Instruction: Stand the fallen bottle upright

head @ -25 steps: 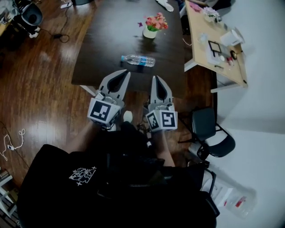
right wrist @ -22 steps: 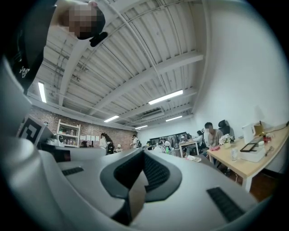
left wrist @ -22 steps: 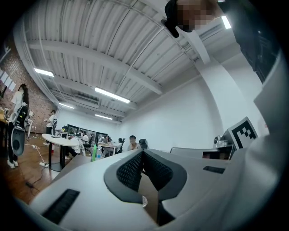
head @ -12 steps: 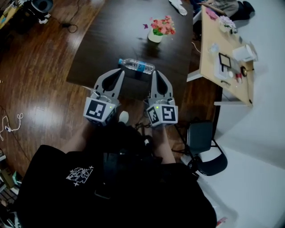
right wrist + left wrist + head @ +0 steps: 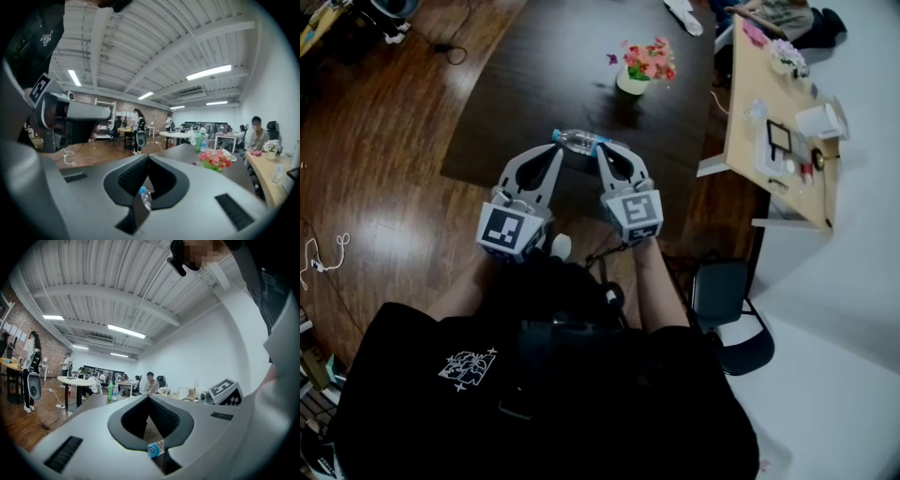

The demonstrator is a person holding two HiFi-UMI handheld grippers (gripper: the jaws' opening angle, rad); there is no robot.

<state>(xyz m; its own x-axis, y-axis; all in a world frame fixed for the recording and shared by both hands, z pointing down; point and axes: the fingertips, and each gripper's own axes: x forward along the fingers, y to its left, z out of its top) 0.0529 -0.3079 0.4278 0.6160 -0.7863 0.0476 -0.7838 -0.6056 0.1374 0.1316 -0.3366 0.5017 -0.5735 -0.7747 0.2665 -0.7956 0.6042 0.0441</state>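
Bottle (image 5: pixel 581 142) is lying flat on the table (image 5: pixel 534 75). Your left hand-held gripper (image 5: pixel 560 150) and right hand-held gripper (image 5: pixel 601 150) are hovering beside it, pinched together and empty, so open one before gripping its body.

- Clothing: loose black top (image 5: pixel 412 412) with a sketchy white print (image 5: pixel 470 366) on it.
- Left gripper (image 5: pixel 563 150): pale grey tapering jaws around a dark teardrop-shaped opening. At the base, a marker cube (image 5: pixel 507 231) with white faces and black square patterns.
- Right gripper (image 5: pixel 602 150): same grey build, with its own cube (image 5: pixel 634 214).
- Inner pads (image 5: pixel 165 416) are dark and ribbed, and there is a dark slot (image 5: pixel 65 453) on the jaw face.
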